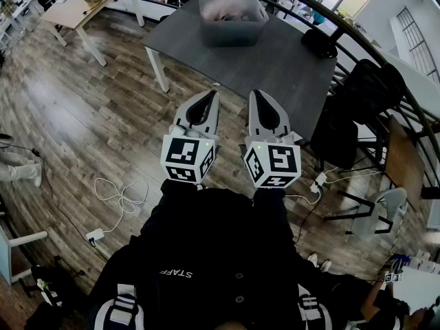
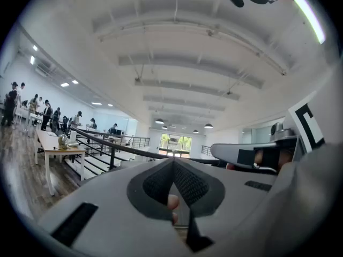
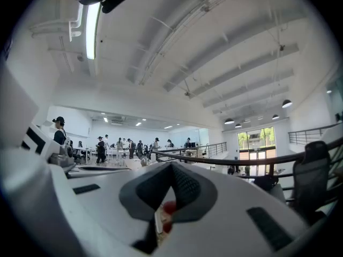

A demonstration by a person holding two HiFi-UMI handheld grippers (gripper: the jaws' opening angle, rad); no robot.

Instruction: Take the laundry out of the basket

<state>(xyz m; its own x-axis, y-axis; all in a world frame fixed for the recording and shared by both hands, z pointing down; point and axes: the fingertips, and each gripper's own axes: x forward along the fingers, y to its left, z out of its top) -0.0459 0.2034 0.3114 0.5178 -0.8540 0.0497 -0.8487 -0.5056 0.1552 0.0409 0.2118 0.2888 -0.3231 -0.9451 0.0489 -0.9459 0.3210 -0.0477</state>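
Open wood floor [image 1: 82, 115] spreads to the left of both grippers. To their right, a curved black railing [image 1: 385, 50] and a black chair [image 1: 357, 105] close the space in. The left gripper [image 1: 212, 95] and right gripper [image 1: 256, 95] are held level, side by side, each with its jaws pressed together. The grey laundry basket [image 1: 230, 34], holding pale laundry [image 1: 230, 9], stands well ahead of both tips on the far part of a dark table [image 1: 275, 71]. The table's near edge runs close by the tips.
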